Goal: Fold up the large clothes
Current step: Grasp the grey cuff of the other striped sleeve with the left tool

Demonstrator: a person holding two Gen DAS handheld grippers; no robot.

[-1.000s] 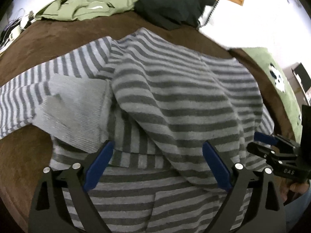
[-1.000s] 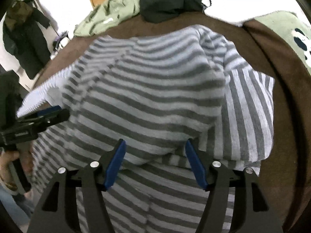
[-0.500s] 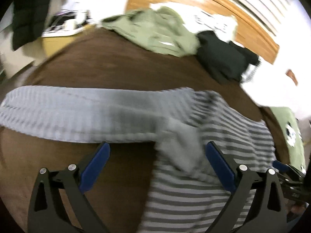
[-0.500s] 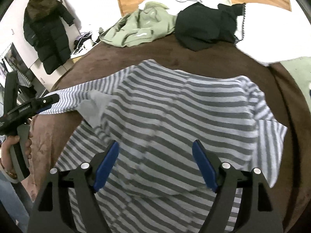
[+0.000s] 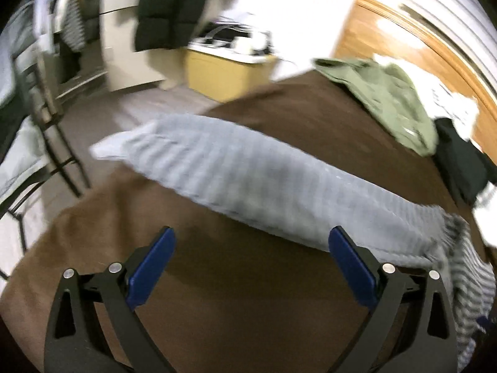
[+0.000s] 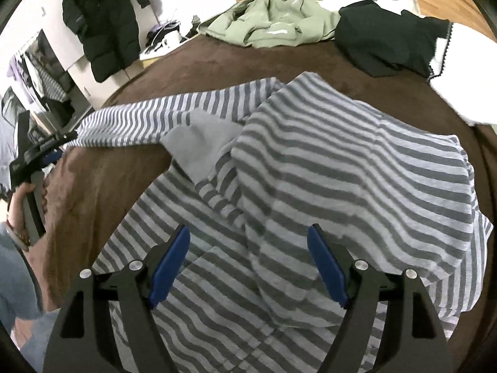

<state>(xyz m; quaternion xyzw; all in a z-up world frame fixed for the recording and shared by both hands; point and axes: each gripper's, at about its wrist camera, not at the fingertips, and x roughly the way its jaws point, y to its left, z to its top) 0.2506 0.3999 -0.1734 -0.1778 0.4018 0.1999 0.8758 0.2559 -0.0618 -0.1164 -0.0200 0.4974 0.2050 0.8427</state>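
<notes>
Left gripper [image 5: 248,264]: spread, empty, above brown blanket [image 5: 248,310]. Risk: striped sleeve [image 5: 248,180] overhangs the edge; a careless grab could drag it off

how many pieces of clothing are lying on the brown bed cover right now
3: the striped hoodie spread in front of the grippers, the green jacket crumpled at the far edge, and the black garment to its right. More may lie outside the views.
</notes>
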